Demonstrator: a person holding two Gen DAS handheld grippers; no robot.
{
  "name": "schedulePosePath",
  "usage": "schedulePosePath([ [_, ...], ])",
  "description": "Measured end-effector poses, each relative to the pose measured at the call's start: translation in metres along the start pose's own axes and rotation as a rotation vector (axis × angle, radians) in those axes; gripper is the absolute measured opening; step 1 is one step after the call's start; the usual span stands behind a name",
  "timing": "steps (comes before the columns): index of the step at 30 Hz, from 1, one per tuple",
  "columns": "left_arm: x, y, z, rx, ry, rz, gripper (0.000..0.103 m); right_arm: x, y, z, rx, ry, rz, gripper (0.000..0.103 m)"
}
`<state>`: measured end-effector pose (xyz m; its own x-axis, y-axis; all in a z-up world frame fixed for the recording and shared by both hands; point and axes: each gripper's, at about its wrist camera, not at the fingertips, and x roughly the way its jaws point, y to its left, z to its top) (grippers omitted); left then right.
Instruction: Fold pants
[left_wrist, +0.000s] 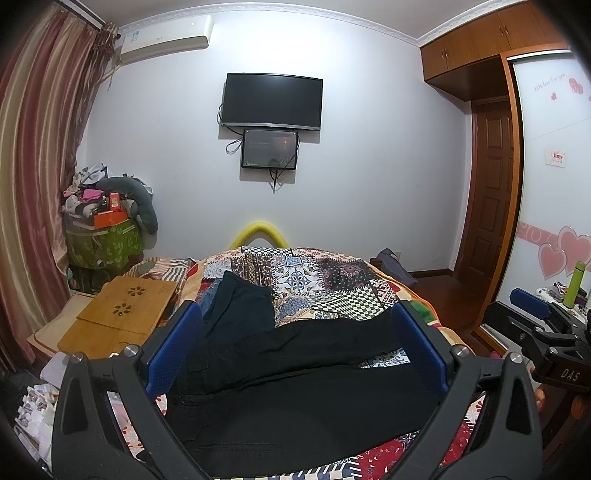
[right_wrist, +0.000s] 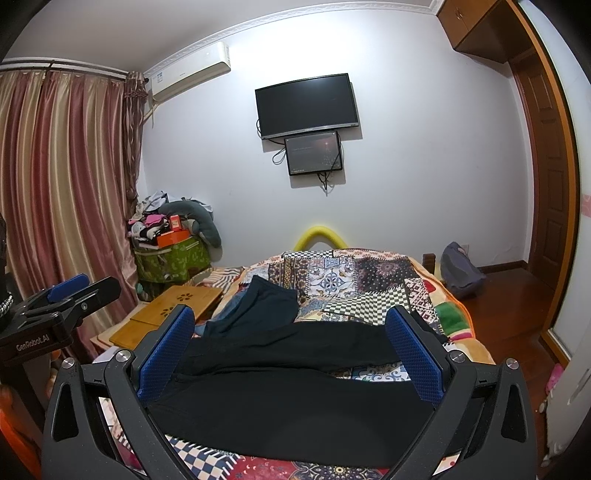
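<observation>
Black pants (left_wrist: 295, 376) lie spread across a bed (left_wrist: 332, 280) covered with a patchwork quilt, their two legs running sideways towards the right and parting in a narrow V where a strip of quilt shows between them. A second dark garment (left_wrist: 240, 302) lies farther back on the left, its near end meeting the pants. In the left wrist view the left hand-held gripper (left_wrist: 295, 350) hangs over the pants with its blue-padded fingers (left_wrist: 173, 354) spread wide, one on each side of the cloth as seen from the camera, and nothing is held between them; whether the pads touch the fabric cannot be told. The right hand-held gripper (right_wrist: 291, 354) is likewise wide open and empty, framing the same stretch of the pants from a spot just to the right. Each gripper shows at the edge of the other's view, side by side. A wooden lap tray (left_wrist: 122, 314) rests at the bed's left edge.
</observation>
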<state>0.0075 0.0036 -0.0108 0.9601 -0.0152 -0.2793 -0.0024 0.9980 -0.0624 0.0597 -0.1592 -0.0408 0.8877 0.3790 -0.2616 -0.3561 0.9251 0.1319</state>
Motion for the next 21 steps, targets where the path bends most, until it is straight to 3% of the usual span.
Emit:
schedulePosePath([
  [21, 0.0045, 0.0049, 0.0002, -0.015, 0.011, -0.004, 0.103, 0.0002, -0.0017, -0.0002, 0.000, 0.002, -0.001, 0.103],
])
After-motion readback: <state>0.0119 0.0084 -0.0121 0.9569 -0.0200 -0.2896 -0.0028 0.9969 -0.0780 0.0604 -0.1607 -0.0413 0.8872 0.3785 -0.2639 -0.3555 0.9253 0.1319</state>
